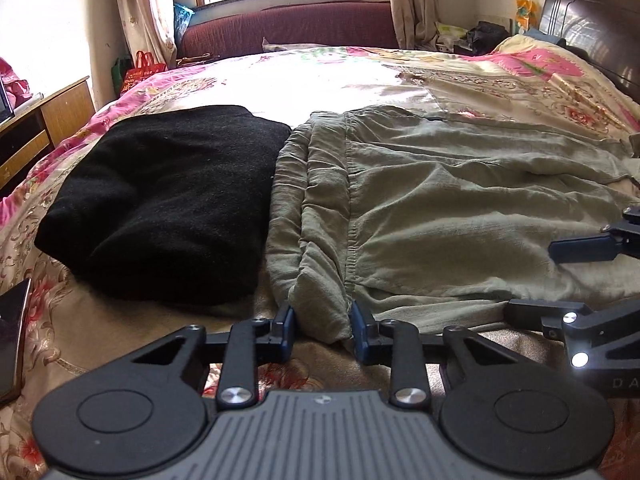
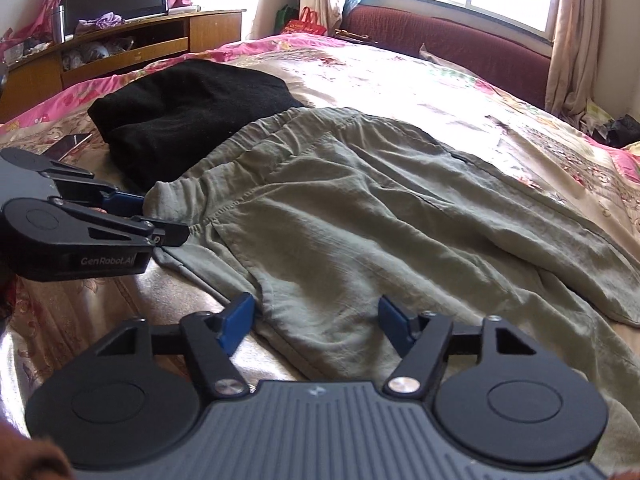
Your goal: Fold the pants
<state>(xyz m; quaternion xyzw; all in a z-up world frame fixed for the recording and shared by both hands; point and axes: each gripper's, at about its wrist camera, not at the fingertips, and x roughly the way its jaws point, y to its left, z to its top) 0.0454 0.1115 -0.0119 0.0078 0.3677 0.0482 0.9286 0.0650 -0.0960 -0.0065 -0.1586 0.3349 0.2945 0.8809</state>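
Observation:
Olive-green pants [image 1: 460,208] lie spread on the floral bedspread [image 1: 320,76], waistband toward the left and legs running off to the right. My left gripper [image 1: 322,330] is open, its blue-padded fingers on either side of the near waistband corner. In the right wrist view the pants [image 2: 380,220] fill the middle. My right gripper [image 2: 316,322] is open, its fingers astride the near edge of the pants below the waistband. The left gripper also shows in the right wrist view [image 2: 160,220] at the waistband corner. The right gripper shows at the right edge of the left wrist view [image 1: 552,280].
A folded black garment [image 1: 168,204] lies on the bed just left of the waistband, touching it. A phone [image 1: 12,336] rests at the bed's left edge. A wooden cabinet [image 2: 120,52] with a screen stands left of the bed, a maroon sofa [image 1: 288,26] beneath the window.

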